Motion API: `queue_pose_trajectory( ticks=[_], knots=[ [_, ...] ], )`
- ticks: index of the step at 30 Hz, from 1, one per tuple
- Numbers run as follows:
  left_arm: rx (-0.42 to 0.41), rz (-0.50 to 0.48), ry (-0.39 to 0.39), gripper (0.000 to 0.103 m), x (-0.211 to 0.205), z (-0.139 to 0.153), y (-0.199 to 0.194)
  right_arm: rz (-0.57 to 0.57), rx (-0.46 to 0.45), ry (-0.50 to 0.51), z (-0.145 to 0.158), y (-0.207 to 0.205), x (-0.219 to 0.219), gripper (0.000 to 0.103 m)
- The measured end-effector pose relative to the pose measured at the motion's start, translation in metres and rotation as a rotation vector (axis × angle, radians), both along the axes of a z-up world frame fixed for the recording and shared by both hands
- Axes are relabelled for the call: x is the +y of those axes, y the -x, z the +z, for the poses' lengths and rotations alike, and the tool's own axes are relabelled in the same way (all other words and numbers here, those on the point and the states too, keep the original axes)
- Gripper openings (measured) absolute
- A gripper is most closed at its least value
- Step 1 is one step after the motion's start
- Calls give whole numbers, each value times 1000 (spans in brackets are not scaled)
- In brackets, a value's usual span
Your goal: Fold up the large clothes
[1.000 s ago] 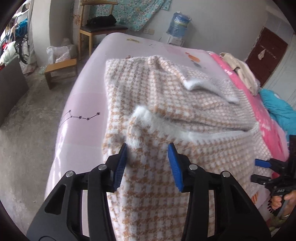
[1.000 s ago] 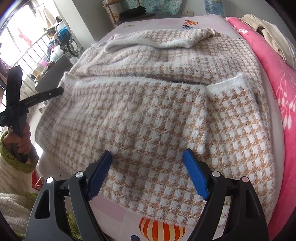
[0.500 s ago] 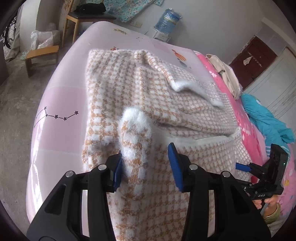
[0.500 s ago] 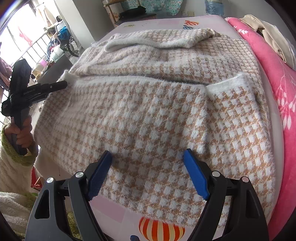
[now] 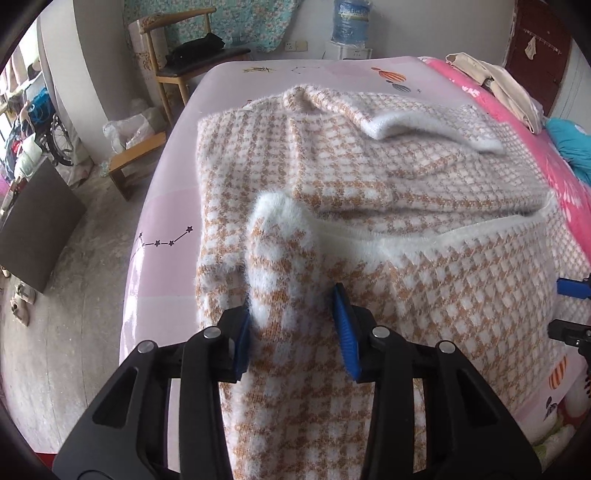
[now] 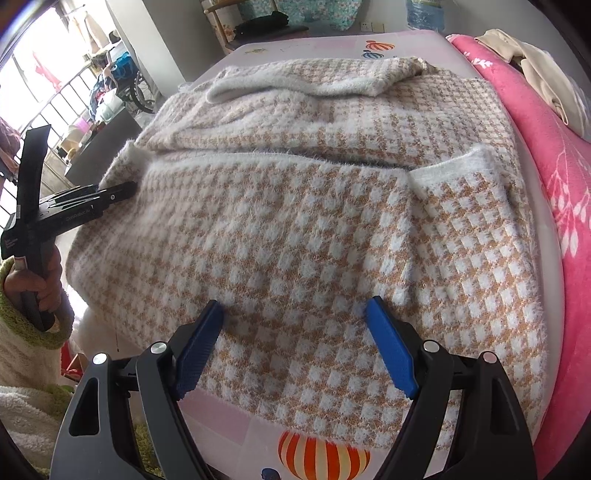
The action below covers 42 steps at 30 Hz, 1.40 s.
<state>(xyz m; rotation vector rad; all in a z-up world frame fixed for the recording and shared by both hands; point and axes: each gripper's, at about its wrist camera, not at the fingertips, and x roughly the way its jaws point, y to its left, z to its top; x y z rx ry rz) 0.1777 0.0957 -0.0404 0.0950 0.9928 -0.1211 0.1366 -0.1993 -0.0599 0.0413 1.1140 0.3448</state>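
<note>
A fluffy tan-and-white houndstooth sweater [image 5: 406, 184] [image 6: 295, 206] lies spread on the bed, its far sleeve folded across the top. My left gripper [image 5: 291, 314] is at the sweater's left edge. Its jaws are closing, and a raised ridge of white-edged fabric [image 5: 280, 236] fills the gap between the blue pads. The right wrist view shows the same left gripper [image 6: 114, 192] at the garment's left side, held by a hand [image 6: 44, 284]. My right gripper [image 6: 295, 317] hovers wide open over the near hem, nothing pinched. Its blue tip [image 5: 570, 288] shows at the far right.
The bed has a pale pink printed sheet [image 5: 166, 206] and a bright pink blanket [image 6: 554, 184] along the right. Beige clothes [image 5: 491, 81] and a teal cloth [image 5: 569, 144] lie there. A wooden chair [image 5: 184, 55], a low stool [image 5: 136, 155] and a water bottle [image 5: 349, 18] stand beyond.
My left gripper slid in onto the sweater's left edge and turned; the white-edged fabric has bunched up between its pads. The right gripper has stayed still.
</note>
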Motion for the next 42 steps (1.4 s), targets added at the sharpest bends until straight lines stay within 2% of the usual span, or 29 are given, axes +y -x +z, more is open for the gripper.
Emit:
queue_pose_trajectory(
  ticks=[8,11,19,24,29,42],
  knots=[
    [-18,22,-79,38,-12,0,2,-46,-38,-4,17,1,-5,78],
    [-21,35,-97,38,-15,1,3,-78,-48,-5,20,0,-13,84],
    [-7,61,-92,38,-14,1,1,-118,-20,24,12,-8,-16,84],
    [-1,73,-85,39,-14,1,1,-122,-13,78,5,-13,-12,85],
    [-1,78,-84,39,-13,0,2,-128,-24,124,0,-12,-8,94],
    [-1,77,-88,39,-14,0,3,-143,4,80,-5,-14,-16,97]
  ],
)
